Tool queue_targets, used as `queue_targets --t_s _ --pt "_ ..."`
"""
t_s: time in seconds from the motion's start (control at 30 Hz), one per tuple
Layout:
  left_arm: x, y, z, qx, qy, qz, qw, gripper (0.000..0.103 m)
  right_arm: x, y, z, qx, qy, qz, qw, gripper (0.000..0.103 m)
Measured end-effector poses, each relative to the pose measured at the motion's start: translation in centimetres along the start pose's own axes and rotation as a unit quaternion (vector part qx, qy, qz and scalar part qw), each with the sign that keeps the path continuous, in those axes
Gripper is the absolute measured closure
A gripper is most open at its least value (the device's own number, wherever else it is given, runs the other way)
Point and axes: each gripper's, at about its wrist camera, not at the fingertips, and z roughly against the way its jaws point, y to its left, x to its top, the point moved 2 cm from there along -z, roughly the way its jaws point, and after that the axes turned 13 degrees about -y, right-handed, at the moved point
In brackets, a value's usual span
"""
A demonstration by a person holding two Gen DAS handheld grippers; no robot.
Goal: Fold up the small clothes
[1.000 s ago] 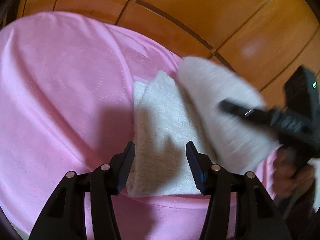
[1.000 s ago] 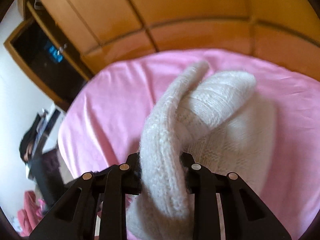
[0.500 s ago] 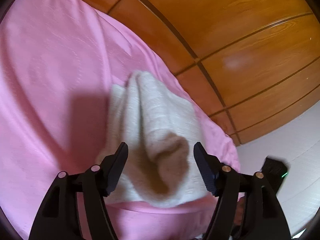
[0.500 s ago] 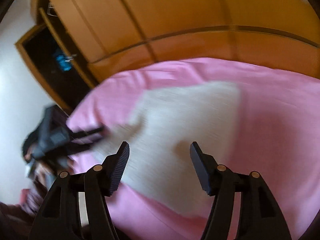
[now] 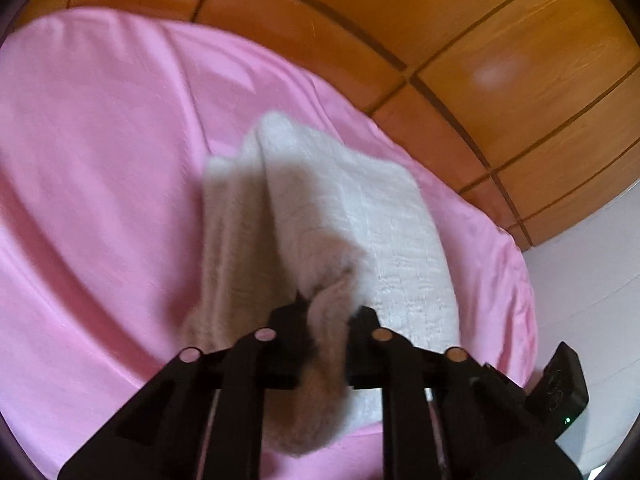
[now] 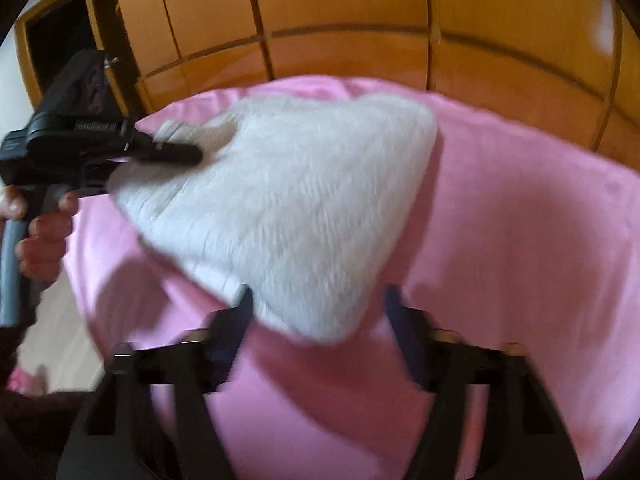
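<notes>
The knitted garment lies on the bedsheet, near the sheet's far edge. The wooden wardrobe stands behind the sheet. The left gripper is at the garment's left corner, jaws pinched on a fold. The right gripper sits before the garment's near corner, jaws apart.

Cream-white knitted garment, ribbed in faint vertical lines, greyer in its shaded fold. Plain bubblegum-pink sheet, darker rose where shadowed. Glossy orange-brown wooden panelling, split by thin dark seams. Matte black left gripper with pale pinkish rivets; black right gripper, its finger pads bluish. Pale grey-white wall.
</notes>
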Motion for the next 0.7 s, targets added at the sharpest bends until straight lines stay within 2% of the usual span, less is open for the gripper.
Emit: queue_targets --t_s 0.03,0.1,0.17,0.27,0.33,0.37,0.4,0.43,0.57,0.63,0.7 --pt "0.0 0.2 0.4 0.014 -0.007 -0.012 0.9998 0.092 -0.2 0.4 0.2 0.000 -0.002 0.014 1.000 0.082" --pt "-0.9 1.3 0.2 0.043 -0.003 -0.017 0.9989 0.092 -1.0 1.0 0.0 0.007 0.010 0.034 0.999 0.084" --pt "-2.8 3.4 -1.5 0.077 0.017 -0.013 0.9968 0.091 -2.5 1.3 -0.6 0.001 0.028 0.055 0.998 0.084" --pt "-3.5 4.2 -1.4 0.075 -0.003 0.015 0.9971 0.086 -3.2 1.2 -1.0 -0.002 0.041 0.058 0.997 0.084" --pt "-2.8 3.7 -0.6 0.083 -0.013 0.018 0.9963 0.077 -2.5 0.8 -0.5 0.014 0.042 0.050 0.998 0.076" --pt "-2.2 3.0 0.3 0.098 -0.033 0.004 0.9946 0.073 -2.0 0.6 -0.2 0.029 0.042 0.039 0.998 0.070" --pt "-1.7 2.5 0.9 0.104 -0.047 -0.011 0.9934 0.072 -1.6 0.3 0.3 0.042 0.042 0.030 0.998 0.056" --pt "-1.3 2.1 1.5 0.106 -0.058 -0.024 0.9924 0.072 -1.1 -0.3 1.1 0.055 0.040 0.024 0.997 0.047" --pt "0.5 -0.7 3.8 0.106 -0.115 -0.073 0.9849 0.073 1.9 -2.6 3.6 0.077 0.007 -0.018 0.997 0.046" --pt "1.0 -2.3 3.3 0.104 -0.129 -0.092 0.9819 0.071 3.8 -3.8 3.3 0.061 -0.015 -0.046 0.997 0.046" --pt "1.1 -3.3 2.0 0.107 -0.125 -0.112 0.9800 0.067 5.8 -4.6 1.7 0.038 -0.030 -0.072 0.996 0.046"
